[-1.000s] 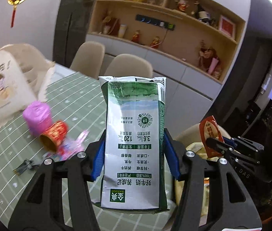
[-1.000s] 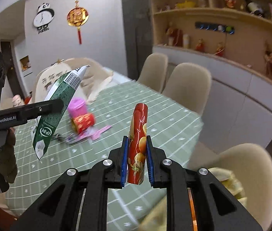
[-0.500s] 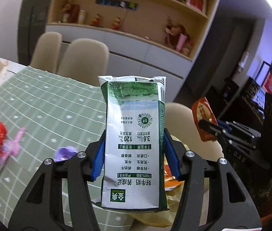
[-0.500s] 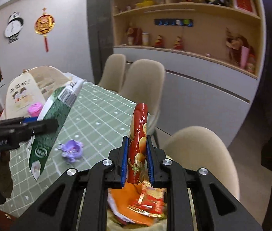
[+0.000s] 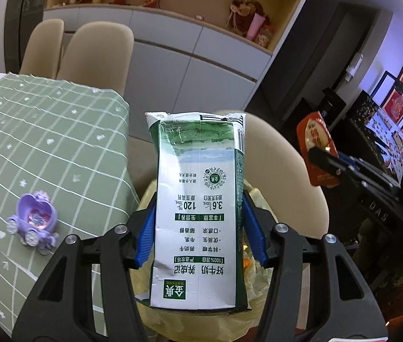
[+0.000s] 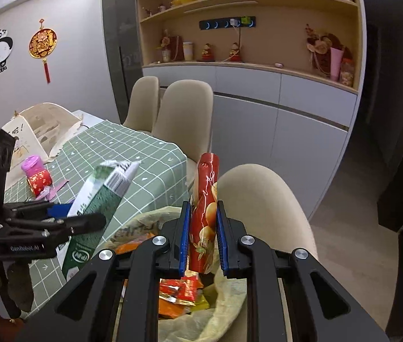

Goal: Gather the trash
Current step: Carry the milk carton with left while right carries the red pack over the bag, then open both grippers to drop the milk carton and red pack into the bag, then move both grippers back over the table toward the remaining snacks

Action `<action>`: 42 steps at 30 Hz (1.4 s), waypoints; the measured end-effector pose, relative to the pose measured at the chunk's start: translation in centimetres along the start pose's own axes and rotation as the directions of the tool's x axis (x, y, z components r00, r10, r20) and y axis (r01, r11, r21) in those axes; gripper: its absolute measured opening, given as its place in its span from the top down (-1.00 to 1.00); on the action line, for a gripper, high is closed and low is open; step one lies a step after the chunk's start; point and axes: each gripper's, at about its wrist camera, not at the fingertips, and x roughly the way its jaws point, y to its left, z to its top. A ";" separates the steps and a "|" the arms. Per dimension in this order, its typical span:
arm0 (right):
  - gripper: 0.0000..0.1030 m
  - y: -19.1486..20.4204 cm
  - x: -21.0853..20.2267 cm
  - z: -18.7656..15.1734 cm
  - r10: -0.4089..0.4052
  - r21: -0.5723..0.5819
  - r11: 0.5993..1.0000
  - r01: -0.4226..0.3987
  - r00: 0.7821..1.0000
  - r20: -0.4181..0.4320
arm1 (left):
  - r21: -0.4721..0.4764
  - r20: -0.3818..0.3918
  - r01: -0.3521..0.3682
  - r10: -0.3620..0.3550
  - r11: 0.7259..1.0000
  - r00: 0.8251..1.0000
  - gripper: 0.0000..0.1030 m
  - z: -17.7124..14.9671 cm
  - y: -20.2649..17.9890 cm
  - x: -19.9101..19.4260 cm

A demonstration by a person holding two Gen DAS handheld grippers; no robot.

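Milk carton [image 5: 197, 213] and red wrapper [image 6: 204, 216] held over the trash bag [image 6: 224, 293]

The left gripper [image 5: 198, 228] clamps the carton, hiding most of the bag; the right gripper [image 6: 202, 239] pinches the wrapper, both angled downward beside the table [image 5: 44, 131].

My milk carton [image 5: 198, 213] sits in my left gripper [image 5: 198, 228] above the trash bag [image 6: 224, 310], left of the snack wrapper [image 6: 204, 216] in my right gripper [image 6: 203, 242]. The table [image 5: 59, 148] lies left of the bag, with a toy carriage [image 5: 33, 219] on it; a chair [image 6: 261, 196] stands behind the bag.
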 end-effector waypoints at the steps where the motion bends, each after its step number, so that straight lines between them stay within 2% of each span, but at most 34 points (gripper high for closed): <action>1: 0.65 -0.2 0.2 -0.1 0.000 0.003 1.000 0.000 1.000 -0.005 | -0.001 -0.014 0.005 -0.005 1.000 1.000 0.00 -0.1 0.0 0.4; 4: 0.66 -0.4 0.9 -0.6 0.007 0.011 1.000 -0.007 1.000 -0.024 | -0.009 -0.031 0.007 -0.007 1.000 0.999 0.00 -0.3 0.2 1.4; 7: 0.66 -0.4 1.6 -0.9 0.016 0.013 1.000 -0.015 0.999 -0.039 | -0.024 -0.035 0.038 -0.039 0.999 0.999 0.00 -0.1 0.3 2.2; 9: 0.66 -0.4 2.0 -1.0 0.019 0.015 1.000 -0.019 0.999 -0.046 | -0.032 -0.040 0.063 -0.064 0.998 0.997 -0.12 0.0 0.3 2.4; 12: 0.66 -0.4 2.5 -1.3 0.028 0.024 0.999 -0.026 0.998 -0.060 | -0.047 -0.038 0.079 -0.080 0.996 0.996 -0.14 0.1 0.4 2.4; 18: 0.65 1.2 5.8 -2.6 0.139 0.052 0.990 -0.133 0.978 -0.154 | -0.117 0.007 0.043 -0.042 0.992 0.999 -0.14 0.5 2.9 0.6; 20: 0.66 2.2 8.0 -3.7 0.161 0.060 0.987 -0.151 0.962 -0.222 | -0.146 0.019 0.016 -0.013 0.989 1.000 -0.14 0.3 4.4 -0.4; 22: 0.65 2.7 10.9 -5.1 0.152 0.077 0.988 -0.134 0.937 -0.315 | -0.174 0.028 -0.010 0.016 0.985 0.999 -0.14 -0.1 5.8 -1.6; 23: 0.65 2.7 12.8 -6.2 0.142 0.092 0.989 -0.115 0.914 -0.380 | -0.188 0.033 -0.022 0.029 0.982 0.999 -0.14 -0.3 6.5 -2.1; 26: 0.65 2.1 15.9 -8.7 0.112 0.129 0.990 -0.056 0.868 -0.484 | -0.238 0.052 -0.065 0.080 0.969 0.995 -0.14 -0.9 9.0 -4.3; 27: 0.65 1.9 16.2 -9.1 0.114 0.145 0.988 -0.048 0.861 -0.496 | -0.248 0.057 -0.077 0.094 0.966 0.994 -0.14 -1.1 9.5 -4.8; 28: 0.65 1.7 16.2 -9.2 0.118 0.158 0.987 -0.044 0.859 -0.498 | -0.263 0.063 -0.093 0.113 0.960 0.992 -0.14 -1.4 10.3 -5.6; 32: 0.54 1.8 15.3 -8.9 0.081 0.159 0.987 -0.005 0.878 -0.472 | -0.317 0.065 -0.137 0.166 0.938 0.984 -0.15 -2.7 13.2 -7.8; 34: 0.37 2.2 14.7 -8.6 0.069 0.156 0.988 0.003 0.889 -0.454 | -0.330 0.062 -0.152 0.182 0.932 0.981 -0.15 -3.3 14.4 -8.6; 39: 0.13 3.4 11.9 -7.7 0.007 0.112 0.993 0.041 0.919 -0.395 | -0.344 0.054 -0.186 0.217 0.920 0.975 -0.15 -5.0 17.0 -10.8; 42: 0.12 4.2 10.4 -6.8 -0.041 0.094 0.992 0.081 0.932 -0.361 | -0.362 0.048 -0.194 0.226 0.912 0.973 -0.15 -6.1 18.4 -12.0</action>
